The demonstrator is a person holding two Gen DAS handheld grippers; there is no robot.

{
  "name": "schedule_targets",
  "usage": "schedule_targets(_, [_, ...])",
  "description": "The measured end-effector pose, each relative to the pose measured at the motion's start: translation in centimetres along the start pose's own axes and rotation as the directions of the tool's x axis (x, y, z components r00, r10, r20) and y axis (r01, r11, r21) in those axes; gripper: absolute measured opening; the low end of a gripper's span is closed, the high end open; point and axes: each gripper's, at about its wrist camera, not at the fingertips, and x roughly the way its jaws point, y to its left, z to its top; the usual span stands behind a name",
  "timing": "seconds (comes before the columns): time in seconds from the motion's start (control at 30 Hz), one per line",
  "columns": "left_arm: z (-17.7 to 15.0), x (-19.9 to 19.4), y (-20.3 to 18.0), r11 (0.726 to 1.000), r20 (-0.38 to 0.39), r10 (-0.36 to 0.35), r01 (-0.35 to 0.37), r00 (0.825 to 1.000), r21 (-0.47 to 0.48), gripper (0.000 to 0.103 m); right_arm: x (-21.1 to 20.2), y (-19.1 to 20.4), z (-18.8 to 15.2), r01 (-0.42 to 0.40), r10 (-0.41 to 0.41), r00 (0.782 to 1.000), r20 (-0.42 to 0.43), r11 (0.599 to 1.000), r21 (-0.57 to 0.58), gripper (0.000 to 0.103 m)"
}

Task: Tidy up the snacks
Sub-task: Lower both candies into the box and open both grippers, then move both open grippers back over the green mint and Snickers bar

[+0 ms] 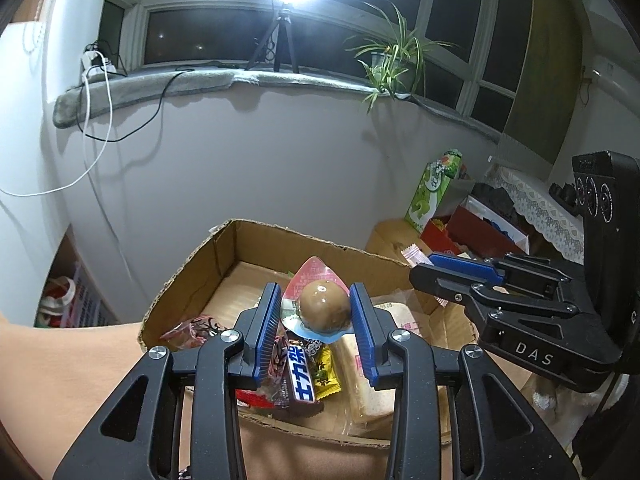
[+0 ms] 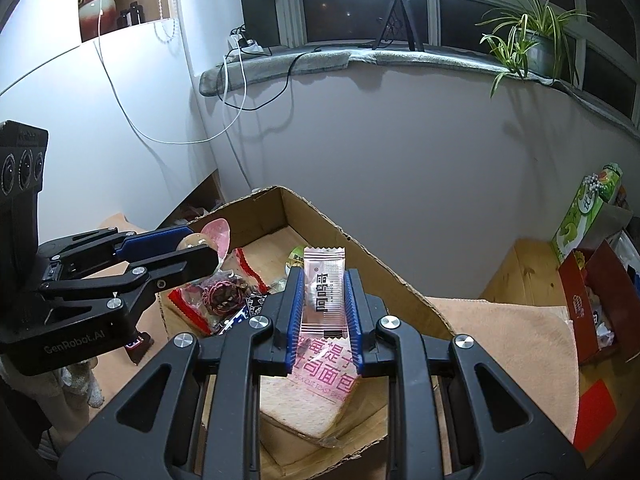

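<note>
My left gripper (image 1: 316,316) is shut on a packaged brown braised egg (image 1: 325,305) and holds it above the open cardboard box (image 1: 224,248). My right gripper (image 2: 323,304) is shut on a small pink-and-clear sachet (image 2: 324,284), also above the box (image 2: 320,216). The box holds a wrapped toast bread slice (image 2: 308,396), a dark chocolate bar (image 1: 301,376), a yellow sachet (image 1: 326,376) and a red-edged date packet (image 2: 218,294). Each gripper shows in the other's view: the right one (image 1: 424,268), the left one (image 2: 204,248).
The box rests on a peach cloth (image 2: 520,344) over a wooden table (image 2: 532,268). A green carton (image 2: 588,212) and a red box (image 2: 600,296) of items stand at the right. A windowsill with a tripod light (image 2: 398,12) and a plant (image 2: 528,40) is behind.
</note>
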Motion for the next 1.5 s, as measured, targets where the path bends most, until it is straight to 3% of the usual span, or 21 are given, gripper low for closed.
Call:
schedule_targets(0.13, [0.0,0.0,0.0,1.000,0.000,0.003,-0.003,1.000,-0.005,0.035,-0.1,-0.1,0.0,0.014,-0.014,1.000,0.003,1.000,-0.001,0.025])
schedule_targets(0.2, [0.1,0.0,0.0,1.000,-0.001,0.003,-0.003,1.000,-0.003,0.035,-0.2,-0.1,0.0,0.025,-0.025,1.000,0.014,1.000,0.002,0.049])
schedule_targets(0.27, [0.1,0.0,0.0,1.000,0.001,0.004,-0.004,1.000,-0.003,0.037,-0.5,-0.1,0.0,0.036,-0.036,0.999,0.026,0.999,0.002,0.059])
schedule_targets(0.33, [0.0,-0.2,-0.1,1.000,0.006,0.003,-0.003,1.000,-0.004,0.044,-0.7,-0.1,0.0,0.041,-0.041,0.999,0.027,0.999,0.001,0.060])
schedule_targets(0.47, [0.0,-0.3,-0.2,1.000,0.007,0.008,-0.008,1.000,-0.002,0.044,-1.0,0.0,0.0,0.060,-0.060,0.997,0.038,0.998,0.000,0.072])
schedule_targets(0.97, [-0.2,-2.8,-0.1,1.000,0.037,0.009,-0.009,0.999,-0.006,0.044,-3.1,1.7,-0.1,0.067,-0.066,0.996,0.057,0.998,-0.010,0.073])
schedule_targets(1.5, [-1.6,-7.9,2.3,0.999,0.083,0.041,-0.039,0.996,-0.030,0.044,-6.1,6.8,-1.3,0.034,-0.028,0.997,0.072,0.996,-0.077,0.073])
